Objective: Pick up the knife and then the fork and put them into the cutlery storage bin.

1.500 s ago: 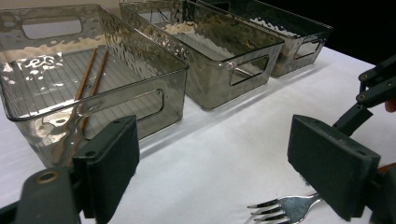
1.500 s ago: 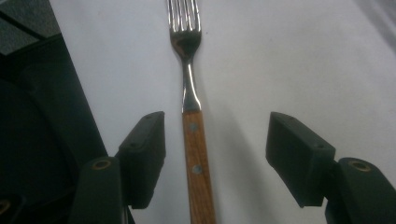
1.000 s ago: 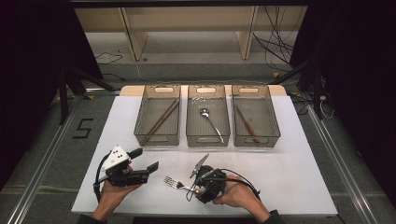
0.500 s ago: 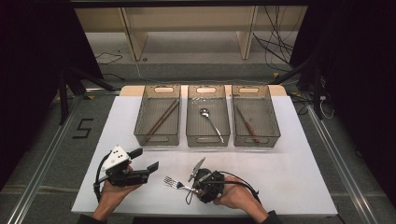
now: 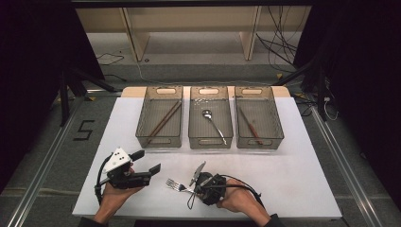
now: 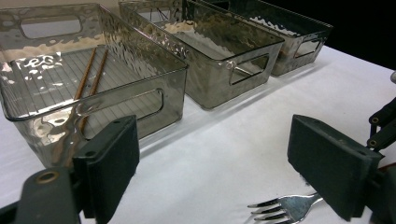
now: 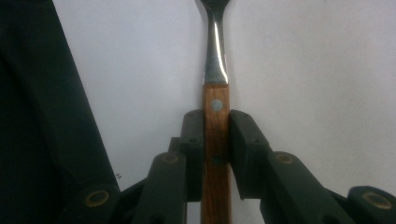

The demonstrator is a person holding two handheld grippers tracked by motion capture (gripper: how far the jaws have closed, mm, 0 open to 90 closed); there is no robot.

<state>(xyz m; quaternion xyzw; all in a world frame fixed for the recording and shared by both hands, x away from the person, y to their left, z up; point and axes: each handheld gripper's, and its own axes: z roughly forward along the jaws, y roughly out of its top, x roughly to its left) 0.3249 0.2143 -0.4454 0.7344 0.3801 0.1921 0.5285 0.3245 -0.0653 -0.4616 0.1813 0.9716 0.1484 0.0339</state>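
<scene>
The left tool [image 5: 150, 169] rests near the 7 o'clock edge of the worktop [image 5: 307, 179], held in the person's left hand [image 5: 113, 198], its jaws standing wide apart and empty; the left gripper view confirms nothing lies between them. Beyond it, toward 11 o'clock, the left bin [image 5: 160, 124] holds a pair of brown chopsticks [image 5: 163, 120]. The centre bin [image 5: 210, 124], at 12 o'clock, holds one spoon [image 5: 213, 124]. The right bin [image 5: 258, 124], toward 1 o'clock, holds a slender dark-handled utensil [image 5: 249, 125] whose kind cannot be made out. At the 6 o'clock edge lies the fork [image 5: 177, 185], tines pointing toward 9 o'clock, with its wooden handle [image 7: 215, 140] clamped between the jaws of the right tool [image 5: 201, 184], held in the right hand [image 5: 236, 201]. The right gripper view shows both jaws pressed flat against the handle just below its rivet, the steel neck running straight ahead. The fork appears to be at or just off the worktop surface; which of the two cannot be settled. Assessment: sorting of cutlery into bins is largely complete, three bins being stocked and the fork the last loose item. The grasp is secured; lifting, carrying to a bin and release remain outstanding. The proper bin for the fork is not determinable.
</scene>
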